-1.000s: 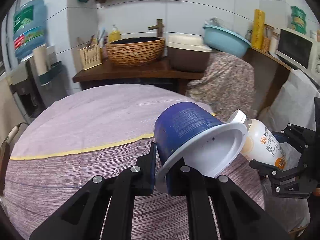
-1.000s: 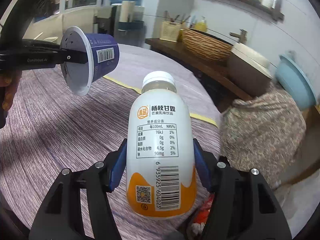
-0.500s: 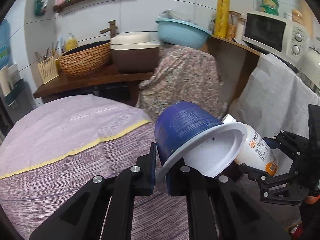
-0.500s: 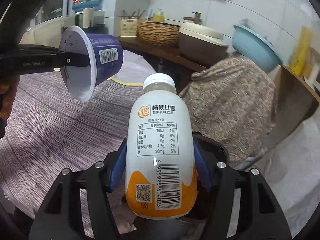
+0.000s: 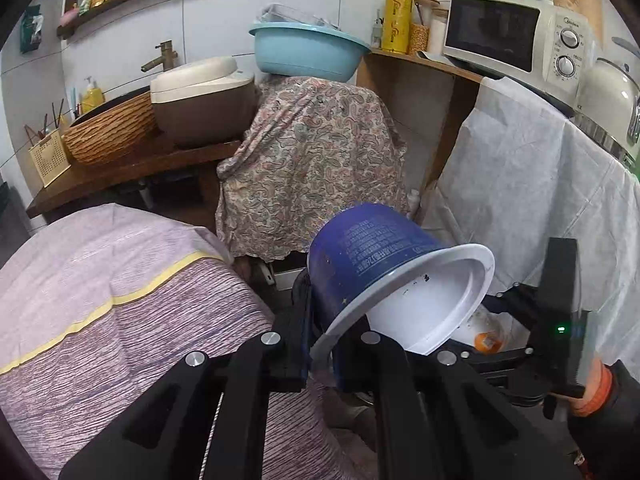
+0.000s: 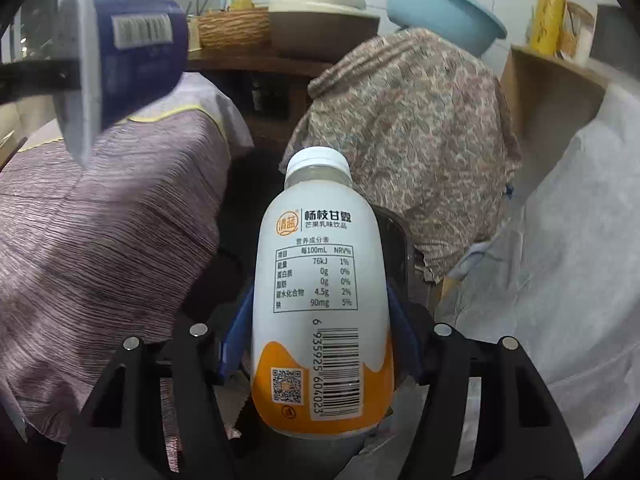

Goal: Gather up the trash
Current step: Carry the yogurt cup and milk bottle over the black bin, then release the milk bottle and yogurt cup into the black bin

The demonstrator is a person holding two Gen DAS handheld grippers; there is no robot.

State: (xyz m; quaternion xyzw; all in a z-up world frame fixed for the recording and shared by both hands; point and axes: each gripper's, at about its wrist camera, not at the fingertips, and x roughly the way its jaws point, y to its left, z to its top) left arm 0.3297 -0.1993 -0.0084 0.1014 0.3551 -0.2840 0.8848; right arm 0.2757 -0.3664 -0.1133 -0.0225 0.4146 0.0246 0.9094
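Blue cup (image 5: 372,256) up in the air, tipped on its side, white inside facing down and to the right with a few dark specks on it. The left gripper (image 5: 320,344) has it pinched by the white rim, fingers closed tight on the flange. From the right wrist view the same cup sits at upper left, barcode showing, rim edge-on and a bit blurred.

Over on the other side, the white bottle (image 6: 322,304) with the orange base and white cap stands upright in the right gripper (image 6: 320,336). Blue pads press on both its flanks, jaws closed to the bottle's width. Label and barcode face the camera. In the left wrist view only a sliver of that bottle's orange shows behind the cup's rim, with the right gripper just beside it at lower right.

Both pieces are held off the edge of the table, out past the purple striped tablecloth (image 5: 120,320) with its yellow band. Below the bottle there's something dark and round-rimmed (image 6: 396,248), but I can't tell what it is.

Straight ahead, a paisley cloth (image 5: 312,160) is draped over something bulky, a light blue basin (image 5: 308,52) on top. Left of that, a brown cooker (image 5: 200,100) beside a woven basket (image 5: 112,132) on the wooden counter. On the right, a white sheet (image 5: 520,168) hangs under a microwave (image 5: 516,36).
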